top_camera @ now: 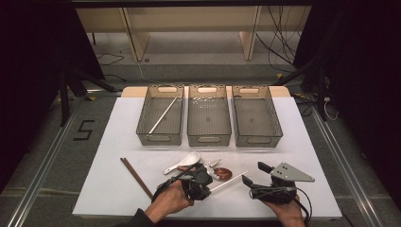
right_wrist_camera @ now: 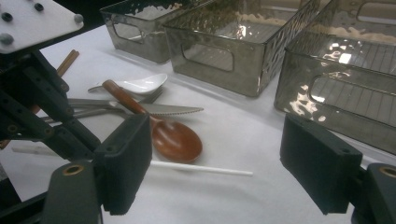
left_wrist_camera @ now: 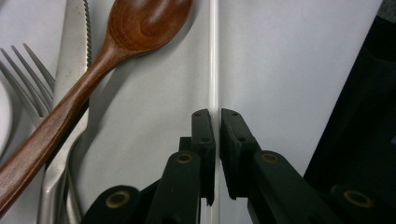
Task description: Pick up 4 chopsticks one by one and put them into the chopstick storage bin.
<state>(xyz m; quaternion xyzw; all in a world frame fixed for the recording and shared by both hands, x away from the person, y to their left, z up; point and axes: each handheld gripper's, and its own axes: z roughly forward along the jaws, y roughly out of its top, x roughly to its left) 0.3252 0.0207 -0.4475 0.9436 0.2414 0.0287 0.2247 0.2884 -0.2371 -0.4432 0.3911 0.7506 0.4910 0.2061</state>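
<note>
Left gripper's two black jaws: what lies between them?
A thin white stick lies between the jaws of the left gripper, nearly closed on it, beside the brown wooden spoon, in the left gripper view.

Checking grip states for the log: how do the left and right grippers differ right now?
The left gripper has its jaws closed on the white chopstick; the right gripper has its jaws wide apart, holding nothing. The left gripper sits among the cutlery beside the wooden spoon; the right gripper sits apart, to the right of the pile. Both have black jaws and are hand-held over the white table.
</note>
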